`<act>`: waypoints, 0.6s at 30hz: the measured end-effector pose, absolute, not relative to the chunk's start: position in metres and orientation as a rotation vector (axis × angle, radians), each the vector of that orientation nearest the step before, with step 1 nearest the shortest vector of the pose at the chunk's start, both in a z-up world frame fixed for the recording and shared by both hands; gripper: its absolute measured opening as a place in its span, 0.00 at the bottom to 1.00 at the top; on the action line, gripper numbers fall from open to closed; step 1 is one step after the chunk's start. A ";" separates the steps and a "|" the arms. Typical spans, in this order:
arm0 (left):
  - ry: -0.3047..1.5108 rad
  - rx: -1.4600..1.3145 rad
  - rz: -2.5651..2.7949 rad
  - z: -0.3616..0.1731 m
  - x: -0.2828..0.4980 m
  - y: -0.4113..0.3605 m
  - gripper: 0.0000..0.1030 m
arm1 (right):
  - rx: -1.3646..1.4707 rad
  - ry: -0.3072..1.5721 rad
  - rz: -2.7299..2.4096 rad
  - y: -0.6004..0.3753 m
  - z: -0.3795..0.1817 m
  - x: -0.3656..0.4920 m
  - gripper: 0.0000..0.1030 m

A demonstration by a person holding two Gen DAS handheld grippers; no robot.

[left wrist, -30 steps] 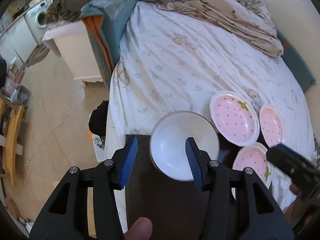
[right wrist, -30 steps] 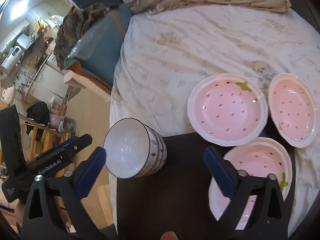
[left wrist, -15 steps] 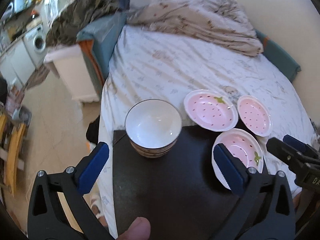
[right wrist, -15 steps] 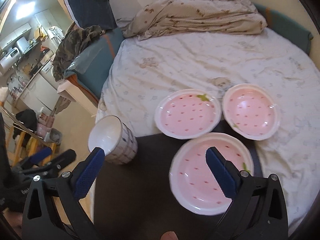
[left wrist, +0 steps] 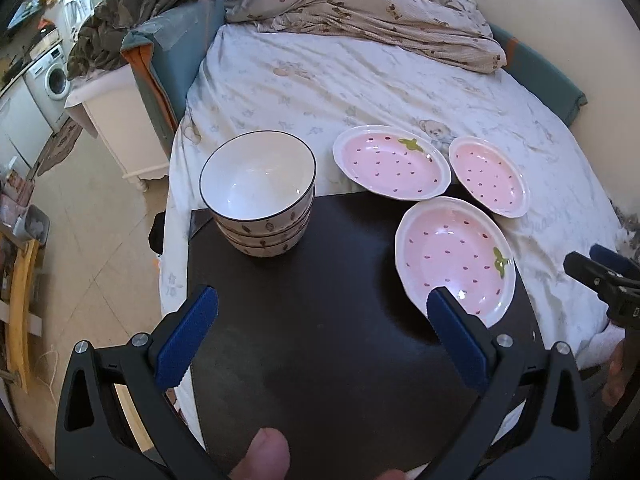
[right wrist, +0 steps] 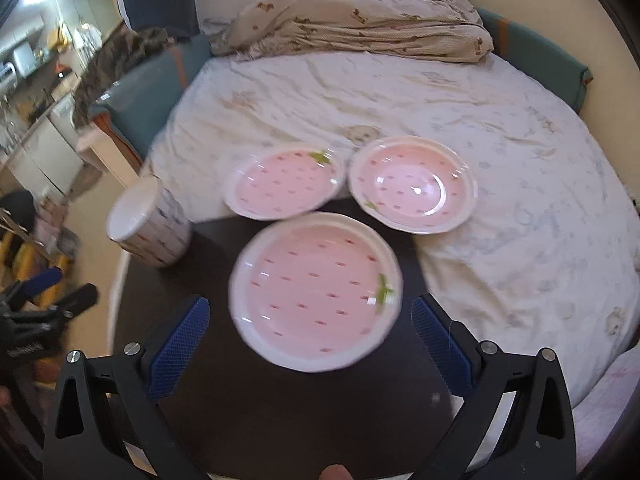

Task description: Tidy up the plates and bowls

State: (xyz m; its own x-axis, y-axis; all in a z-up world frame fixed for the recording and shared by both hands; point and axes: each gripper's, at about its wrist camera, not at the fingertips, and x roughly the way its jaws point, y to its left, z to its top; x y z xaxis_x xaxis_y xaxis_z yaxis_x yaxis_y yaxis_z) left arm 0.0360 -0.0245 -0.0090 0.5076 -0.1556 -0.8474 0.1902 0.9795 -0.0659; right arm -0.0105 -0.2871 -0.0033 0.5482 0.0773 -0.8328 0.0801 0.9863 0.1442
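A stack of white patterned bowls (left wrist: 260,200) stands at the far left corner of a dark table (left wrist: 340,340); it also shows in the right wrist view (right wrist: 148,224). Three pink strawberry plates are in view: a near one (left wrist: 456,260) on the table, a far left one (left wrist: 392,162) and a far right one (left wrist: 488,176) resting partly on the bed. In the right wrist view they are the near plate (right wrist: 316,292), the far left plate (right wrist: 284,184) and the far right plate (right wrist: 414,184). My left gripper (left wrist: 320,332) is open and empty, well back from the bowls. My right gripper (right wrist: 308,340) is open and empty, just short of the near plate.
A bed with a white sheet (left wrist: 360,80) and a crumpled blanket (left wrist: 360,12) lies behind the table. The floor (left wrist: 80,220) drops away on the left, with a white cabinet (left wrist: 120,132) and a washing machine (left wrist: 52,76) beyond.
My left gripper let go of the top bowl on the stack, opened wide and pulled back. My right gripper swung right and back, now facing the near plate.
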 end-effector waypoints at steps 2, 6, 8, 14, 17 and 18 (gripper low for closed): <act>1.023 0.046 -0.183 -0.015 0.037 -0.029 1.00 | 0.180 0.993 -0.029 -0.302 -0.008 -0.009 1.00; 1.095 0.108 -0.174 -0.036 0.050 -0.045 1.00 | 0.187 1.016 -0.065 -0.330 -0.023 0.004 1.00; 1.130 0.105 -0.183 -0.045 0.059 -0.053 1.00 | 0.229 1.046 -0.045 -0.344 -0.036 0.015 0.99; 1.244 0.025 -0.241 -0.081 0.091 -0.083 0.90 | 0.393 1.175 0.019 -0.376 -0.087 0.053 0.55; 1.313 -0.038 -0.265 -0.106 0.107 -0.096 0.63 | 0.490 1.238 0.048 -0.384 -0.111 0.067 0.51; 1.337 -0.048 -0.273 -0.114 0.110 -0.100 0.55 | 0.504 1.260 0.056 -0.384 -0.118 0.072 0.50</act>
